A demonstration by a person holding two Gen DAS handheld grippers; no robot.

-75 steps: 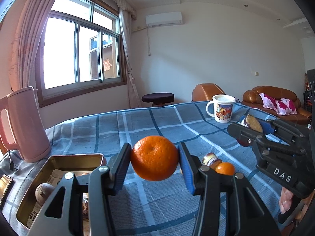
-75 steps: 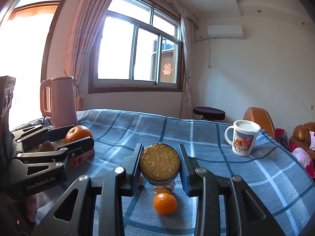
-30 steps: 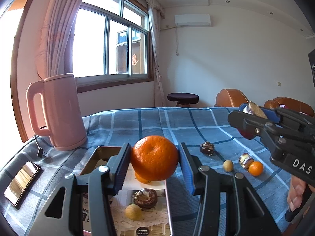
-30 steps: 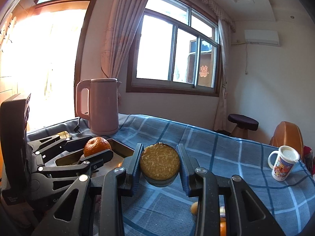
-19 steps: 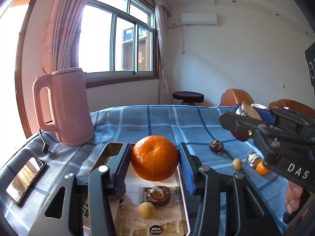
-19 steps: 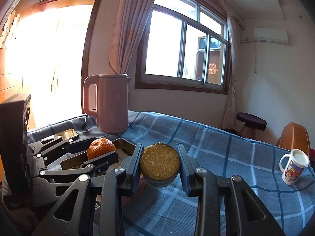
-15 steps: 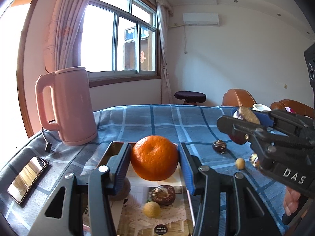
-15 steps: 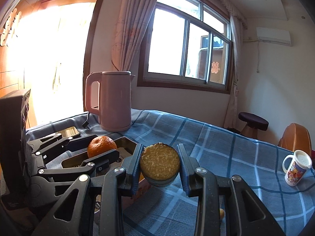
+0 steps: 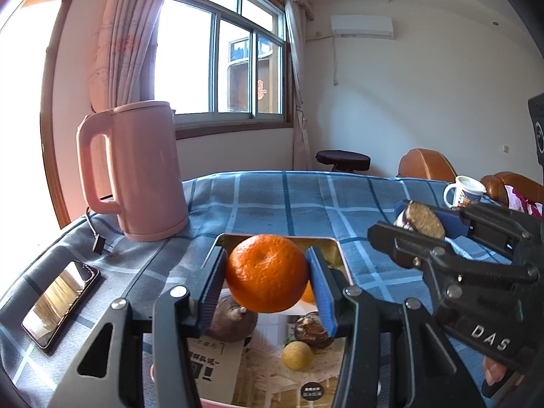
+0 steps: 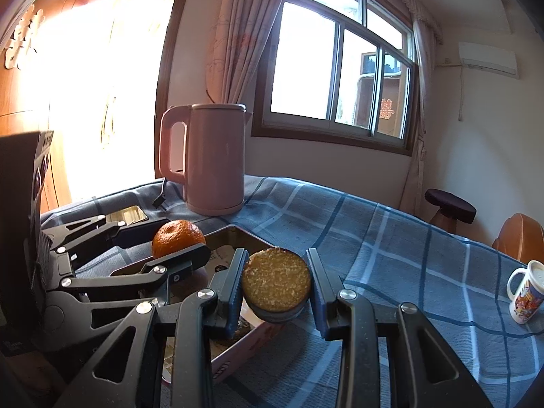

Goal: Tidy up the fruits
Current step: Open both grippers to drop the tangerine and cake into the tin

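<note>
Two loads are in the air at once: the left gripper (image 9: 267, 284) has its blue-padded fingers (image 9: 213, 285) clamped on a mandarin (image 9: 267, 277), and the right gripper (image 10: 276, 287) has its fingers drawn narrow around a small round cake (image 10: 276, 284) with a crumbly golden top and a dark base.

A couple of seconds ago both grippers hung over open plaid cloth, with loose fruits ahead of the fingers and the tin off to the left. Now the metal tin (image 9: 335, 250) lies directly below and beyond the left fingers, and its near corner sits just under the right fingers in the right wrist view. Both grips look unchanged through the carry. So transport is probably nearly over, and what remains is lowering and releasing.

The mandarin is bright orange, pebbled, slightly flattened, with its stem dimple facing the camera. It fills the gap between the pads and hangs clear above the tin's printed paper lining.

Under the left fingers the tin already holds a brownish-purple round fruit (image 9: 231, 323) on the left, a dark wrinkled piece (image 9: 311, 331) on the right and a small yellow fruit (image 9: 297, 355) nearer the camera. A sliver of another orange fruit (image 9: 308, 294) peeks out behind the right pad.

Beyond the left fingers stands a pink kettle (image 9: 136, 170) on the desk (image 9: 306, 204), and a phone (image 9: 61, 302) lies to their left.
</note>
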